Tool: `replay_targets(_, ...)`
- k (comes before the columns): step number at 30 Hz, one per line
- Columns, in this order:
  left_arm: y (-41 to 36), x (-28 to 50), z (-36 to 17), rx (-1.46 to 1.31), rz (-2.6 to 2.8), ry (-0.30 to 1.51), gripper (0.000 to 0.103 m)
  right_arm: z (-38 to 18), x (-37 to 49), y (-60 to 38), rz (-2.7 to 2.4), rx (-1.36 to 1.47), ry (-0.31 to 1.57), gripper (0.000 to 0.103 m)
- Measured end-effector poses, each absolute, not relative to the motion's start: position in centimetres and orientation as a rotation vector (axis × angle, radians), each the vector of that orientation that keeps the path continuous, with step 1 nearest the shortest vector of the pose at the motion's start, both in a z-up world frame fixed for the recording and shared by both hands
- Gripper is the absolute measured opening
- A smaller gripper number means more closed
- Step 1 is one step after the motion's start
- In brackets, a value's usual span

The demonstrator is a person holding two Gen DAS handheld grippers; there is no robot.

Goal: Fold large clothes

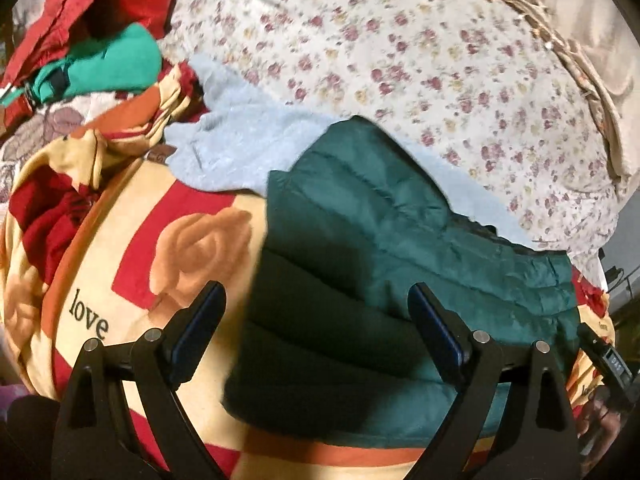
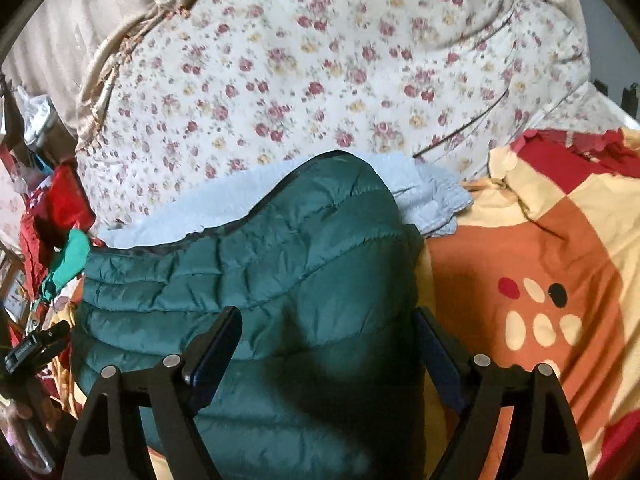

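Black gripper fingers with blue pads fill the lower edge of both views. Left gripper (image 1: 316,300): jaws spread wide, released, nothing between the pads; its left finger (image 1: 200,320) hangs over the patterned blanket (image 1: 132,264), its right finger (image 1: 432,320) over the quilted jacket (image 1: 380,240). Right gripper (image 2: 326,328): likewise spread and released, its left finger (image 2: 216,344) over the jacket (image 2: 260,280) and its right finger (image 2: 436,348) at the jacket's right edge — contact with the cloth cannot be told in either view. Jacket: dark green, puffy, horizontally stitched, lying flat in a folded bundle on the blanket (image 2: 520,260); its near part falls in deep shadow and is cut off by the fingers. Beyond it, a pale blue fleecy garment (image 1: 224,140) lies partly buried beneath the jacket, only its far and side margins exposed (image 2: 428,204). Behind that, a cream floral quilt (image 1: 400,60) rises as a mound, somewhat blurred, with a braided trim along its edge (image 2: 120,64). Left-side heap: red cloth (image 1: 80,0) and a bright green item (image 1: 116,64), shapes indistinct. Blanket print — cream, red and orange blocks, a rose, the word "love" (image 1: 88,316). Other gripper's body (image 1: 608,364) appears at the left view's right margin, mostly cut off.
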State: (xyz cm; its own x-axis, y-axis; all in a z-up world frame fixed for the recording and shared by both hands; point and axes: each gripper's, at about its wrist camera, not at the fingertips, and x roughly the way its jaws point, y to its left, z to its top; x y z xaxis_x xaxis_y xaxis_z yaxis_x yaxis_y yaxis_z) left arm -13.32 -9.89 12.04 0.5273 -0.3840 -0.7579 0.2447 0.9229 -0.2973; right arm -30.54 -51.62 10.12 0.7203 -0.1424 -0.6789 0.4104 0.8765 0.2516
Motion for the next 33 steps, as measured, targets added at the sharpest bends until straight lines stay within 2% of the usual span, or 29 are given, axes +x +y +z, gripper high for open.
replay_targets(4,-11.9,-15.0,13.0,-0.066,-0.37,0.887,0.092,11.7,-32.4,-50.1,-0.352,0.327,0.638,0.084)
replay_targets(7,-13.1,-16.1,13.3,-0.019,-0.379,0.864,0.092,13.2,-33.0,-49.2,-0.437,0.248,0.602,0.088)
replay_targets(11,-14.4,-17.5,13.1,0.003,-0.395,0.855,0.092,14.1,-33.3,-47.9,-0.353,0.285,0.595,0.088)
replay_targets(27,-17.0,-21.5,12.7,0.12,-0.395,0.806,0.092,9.5,-31.1,-38.3,-0.275,0.173,0.704,0.089)
replay_targets(29,-16.9,-21.7,12.7,0.116,-0.39,0.806,0.092,9.5,-31.1,-38.0,-0.281,0.166,0.704,0.095)
replay_targets(33,-16.9,-21.8,12.6,0.113,-0.387,0.801,0.092,9.7,-31.2,-38.0,-0.29,0.172,0.698,0.097)
